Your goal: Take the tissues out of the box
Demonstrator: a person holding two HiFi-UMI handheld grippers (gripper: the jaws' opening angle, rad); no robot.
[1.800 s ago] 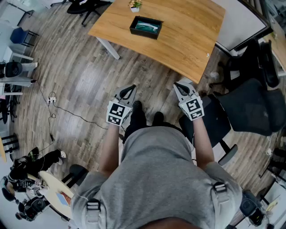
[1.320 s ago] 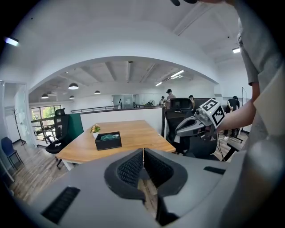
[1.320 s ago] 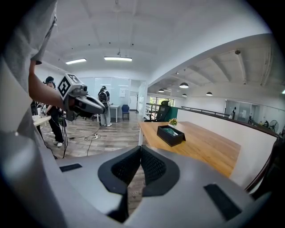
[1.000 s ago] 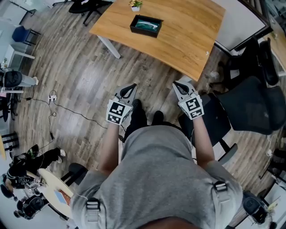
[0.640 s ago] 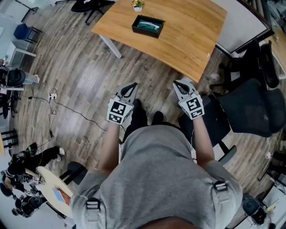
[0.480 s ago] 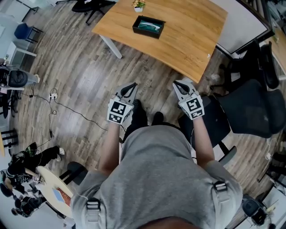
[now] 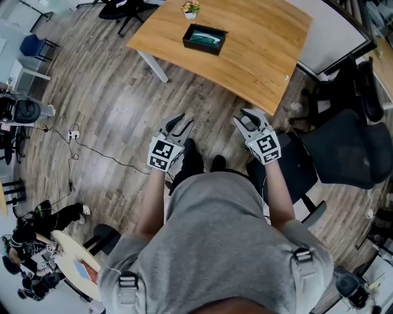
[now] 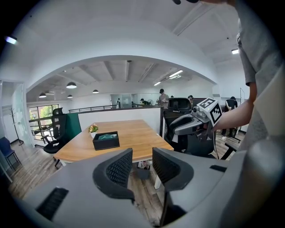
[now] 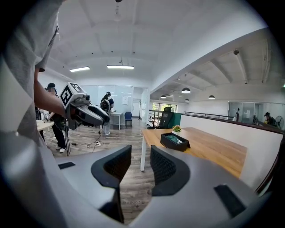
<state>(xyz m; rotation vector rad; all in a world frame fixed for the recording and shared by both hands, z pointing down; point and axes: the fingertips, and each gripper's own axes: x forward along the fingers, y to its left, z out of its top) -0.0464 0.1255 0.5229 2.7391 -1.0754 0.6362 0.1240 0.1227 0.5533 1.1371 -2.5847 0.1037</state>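
Note:
A black box [image 7: 205,38] with teal tissue inside sits on the wooden table [image 7: 258,43], near its far left end; it also shows as the box [image 8: 106,140] in the left gripper view and the box [image 9: 175,141] in the right gripper view. Both grippers hang over the floor, well short of the table. My left gripper [image 7: 178,122] has just been opening, and nothing lies between its jaws [image 8: 141,165]. My right gripper [image 7: 249,118] has likewise just been opening and is empty [image 9: 140,164].
A small potted plant [image 7: 190,8] stands beside the box. Black office chairs [image 7: 341,144] crowd the right side, close to my right arm. A cable [image 7: 92,153] runs across the wood floor at left. A white partition [image 7: 334,34] borders the table's right edge.
Both grippers' jaws have spread apart from shut to open. The hands stay in about the same place over the floor.

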